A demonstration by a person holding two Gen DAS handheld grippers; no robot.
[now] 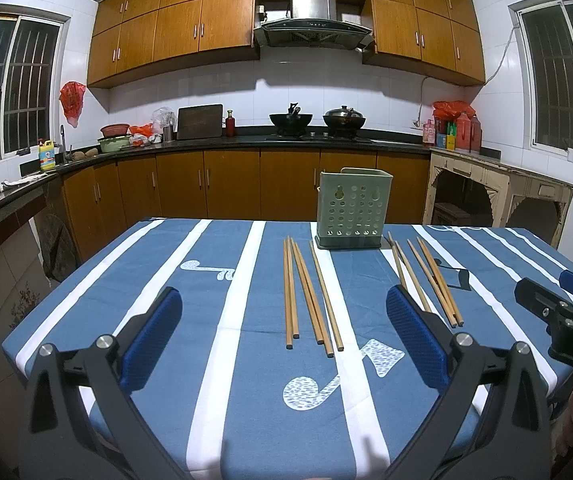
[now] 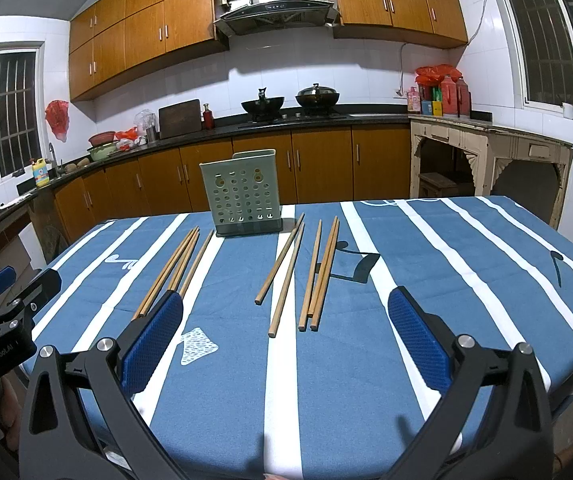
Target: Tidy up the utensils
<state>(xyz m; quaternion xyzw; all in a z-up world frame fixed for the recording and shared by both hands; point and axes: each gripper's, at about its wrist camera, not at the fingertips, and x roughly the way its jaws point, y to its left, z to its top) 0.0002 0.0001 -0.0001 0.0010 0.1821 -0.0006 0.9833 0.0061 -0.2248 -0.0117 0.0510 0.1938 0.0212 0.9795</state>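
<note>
A pale green perforated utensil holder (image 1: 353, 209) (image 2: 241, 196) stands upright at the far side of the blue-and-white striped tablecloth (image 1: 214, 320) (image 2: 446, 264). Several wooden chopsticks lie flat in two groups, a left group (image 1: 310, 292) (image 2: 174, 268) and a right group (image 1: 430, 280) (image 2: 306, 268). My left gripper (image 1: 284, 300) hovers open over the near part of the table, with the left group between its blue pads. My right gripper (image 2: 285, 300) is open too, nothing held, the right group ahead of it. Each gripper shows at the edge of the other's view, the right gripper (image 1: 554, 300), the left gripper (image 2: 18, 284).
Behind the table run wooden kitchen cabinets (image 1: 230, 184) with a dark counter, two woks (image 1: 290, 120) on a stove and a range hood (image 1: 312, 20). A worn cream side table (image 1: 498, 188) stands at the right. Barred windows flank the room.
</note>
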